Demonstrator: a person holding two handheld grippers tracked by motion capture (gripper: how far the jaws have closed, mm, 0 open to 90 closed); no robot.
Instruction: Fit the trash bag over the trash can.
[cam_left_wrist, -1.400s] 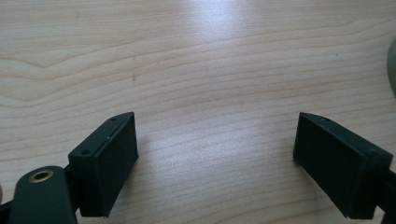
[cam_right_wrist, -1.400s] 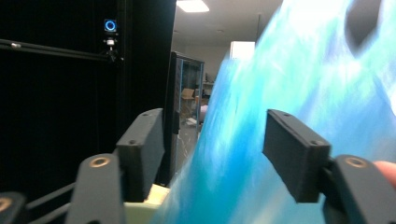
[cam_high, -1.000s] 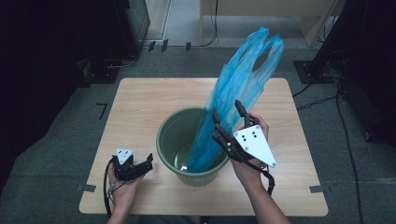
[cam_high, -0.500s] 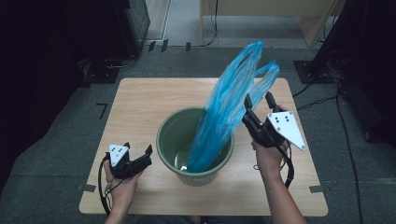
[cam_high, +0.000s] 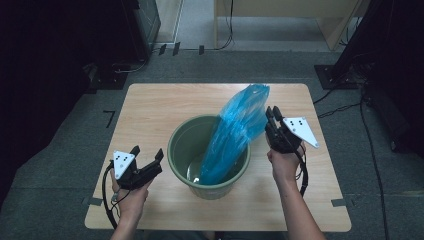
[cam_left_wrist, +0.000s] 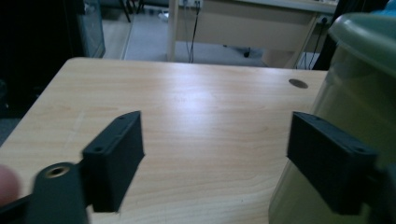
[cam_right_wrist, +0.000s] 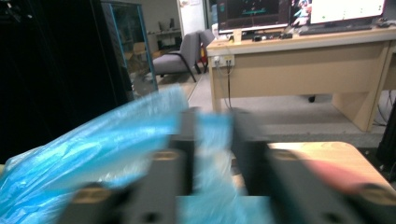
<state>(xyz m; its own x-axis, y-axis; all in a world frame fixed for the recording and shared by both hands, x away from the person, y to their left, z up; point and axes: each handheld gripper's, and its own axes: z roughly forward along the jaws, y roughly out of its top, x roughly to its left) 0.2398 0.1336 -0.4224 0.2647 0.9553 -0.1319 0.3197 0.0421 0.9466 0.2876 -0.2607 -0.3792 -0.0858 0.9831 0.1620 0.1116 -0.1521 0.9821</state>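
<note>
The right claw (cam_high: 270, 116) has just closed on the blue plastic bag (cam_high: 235, 135), which rises from the green bucket (cam_high: 181, 150) at its nine o'clock. The left claw (cam_high: 148, 156) is open, empty.

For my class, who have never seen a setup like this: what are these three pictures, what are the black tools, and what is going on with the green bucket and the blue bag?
No robot here: a person holds a hand-operated tool with two black jaws in each hand. The high view looks down on a wooden table. The other two pictures come from small cameras riding on each tool, looking along its jaws.

On the table stands a green bucket. A blue plastic bag sticks up out of it, leaning toward the right gripper.

In the right gripper view, that tool's jaws have just closed and pinch blue plastic between them. The left gripper is beside the bucket with its jaws open and nothing between them; its own view shows the bucket's wall at the right.
</note>
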